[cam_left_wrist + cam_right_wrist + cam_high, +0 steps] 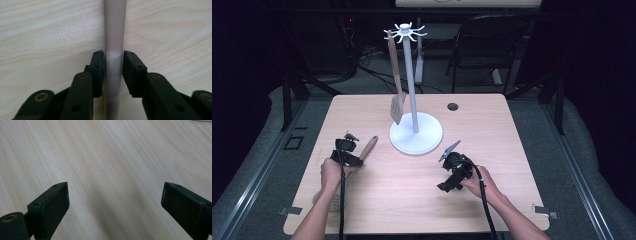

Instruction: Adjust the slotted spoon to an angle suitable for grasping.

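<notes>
The left gripper (pixel 347 152) sits at about eight o'clock from the white stand (pixel 416 134). Its jaws are drawn narrow, both pads pressed against the handle (pixel 113 50) of a utensil (pixel 368 148) lying on the table (pixel 492 130); the wooden handle end points toward one o'clock. A wooden spatula (pixel 397 85) hangs from the stand's top hooks. At about four o'clock from the stand, the right gripper (pixel 451 175) hovers with jaws spread wide, nothing between them but bare wood.
</notes>
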A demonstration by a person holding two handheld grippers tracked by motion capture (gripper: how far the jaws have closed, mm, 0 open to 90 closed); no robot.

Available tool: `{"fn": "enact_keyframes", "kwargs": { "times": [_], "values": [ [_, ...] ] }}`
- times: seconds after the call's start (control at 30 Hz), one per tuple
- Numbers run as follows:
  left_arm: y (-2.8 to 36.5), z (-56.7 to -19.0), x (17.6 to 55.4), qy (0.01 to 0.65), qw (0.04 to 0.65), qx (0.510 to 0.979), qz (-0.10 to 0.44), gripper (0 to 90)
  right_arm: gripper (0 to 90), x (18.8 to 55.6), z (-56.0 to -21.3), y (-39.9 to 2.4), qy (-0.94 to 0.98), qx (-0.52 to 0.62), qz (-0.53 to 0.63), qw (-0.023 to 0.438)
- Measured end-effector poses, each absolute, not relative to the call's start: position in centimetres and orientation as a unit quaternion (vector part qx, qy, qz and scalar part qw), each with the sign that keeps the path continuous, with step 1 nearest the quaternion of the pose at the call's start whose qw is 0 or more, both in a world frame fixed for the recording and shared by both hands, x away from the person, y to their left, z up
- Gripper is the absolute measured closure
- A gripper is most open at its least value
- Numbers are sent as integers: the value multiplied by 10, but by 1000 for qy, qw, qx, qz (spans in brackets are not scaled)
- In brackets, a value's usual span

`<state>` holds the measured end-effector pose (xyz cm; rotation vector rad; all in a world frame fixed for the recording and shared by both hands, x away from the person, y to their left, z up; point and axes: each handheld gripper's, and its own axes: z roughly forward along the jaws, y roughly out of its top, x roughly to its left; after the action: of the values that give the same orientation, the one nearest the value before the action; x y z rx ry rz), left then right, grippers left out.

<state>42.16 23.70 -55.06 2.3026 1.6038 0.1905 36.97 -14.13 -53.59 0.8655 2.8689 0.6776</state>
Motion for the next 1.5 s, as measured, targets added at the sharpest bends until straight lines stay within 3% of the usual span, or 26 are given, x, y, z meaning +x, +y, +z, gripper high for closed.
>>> {"fn": "enact_keyframes", "kwargs": {
  "times": [0.33, 1.5],
  "values": [
    [237, -551, 420, 560, 164, 809, 72, 754, 78, 370, -536, -142, 934, 282, 219, 34],
    [233, -525, 398, 544, 256, 789, 128, 754, 85, 371, -536, -143, 937, 279, 206, 39]
  ]
}}
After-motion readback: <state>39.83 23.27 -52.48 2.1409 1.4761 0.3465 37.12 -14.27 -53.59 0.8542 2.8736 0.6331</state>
